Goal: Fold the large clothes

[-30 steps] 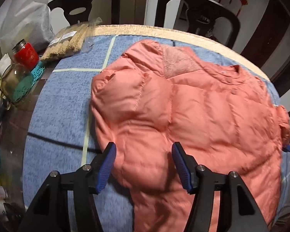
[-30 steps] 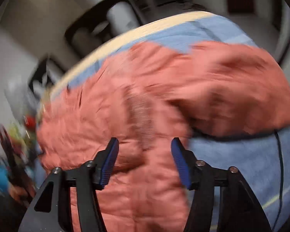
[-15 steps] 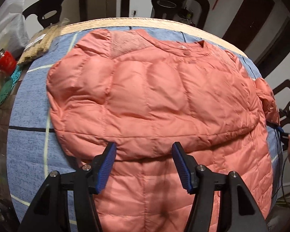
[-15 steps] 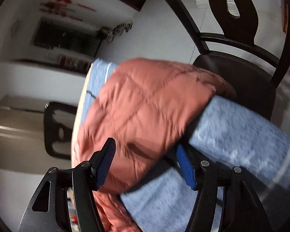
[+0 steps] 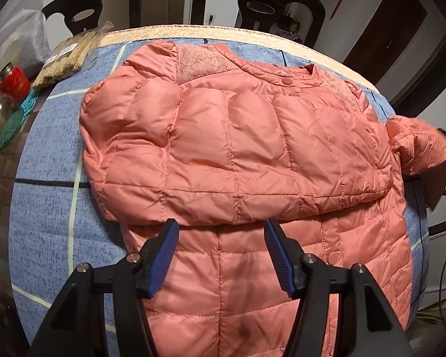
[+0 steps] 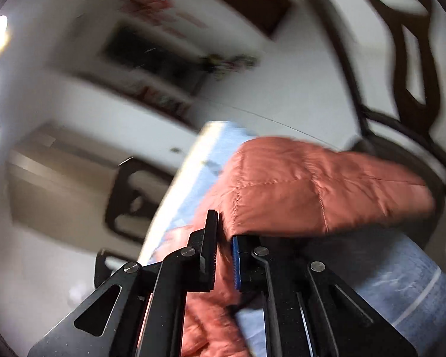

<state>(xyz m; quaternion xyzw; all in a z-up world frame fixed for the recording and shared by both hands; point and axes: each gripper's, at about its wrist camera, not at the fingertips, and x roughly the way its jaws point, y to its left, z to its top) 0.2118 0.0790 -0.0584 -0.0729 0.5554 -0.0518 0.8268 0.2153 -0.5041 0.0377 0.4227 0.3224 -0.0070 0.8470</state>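
Observation:
A salmon-pink quilted jacket (image 5: 238, 148) lies front up on the blue cloth covering the round table (image 5: 44, 208). One sleeve is folded across its chest. My left gripper (image 5: 220, 247) hovers open over the jacket's lower front, just below that folded sleeve, with nothing between its fingers. The other sleeve (image 5: 422, 145) sticks out past the table's right edge. In the right wrist view that sleeve (image 6: 312, 190) is lifted off the cloth. My right gripper (image 6: 224, 238) is closing on it, and its pads pinch a fold of the sleeve's fabric near its edge.
Glass jars (image 5: 13, 80) and clear packets (image 5: 65, 56) crowd the table's left rim. Two dark chairs (image 5: 98, 3) (image 5: 258, 0) stand behind the table. Another dark chair (image 6: 407, 59) stands close beside the lifted sleeve at the right edge.
My right gripper went from open around the hanging sleeve to pinching it, and rose while tilting. The left gripper drifted along the jacket, still open.

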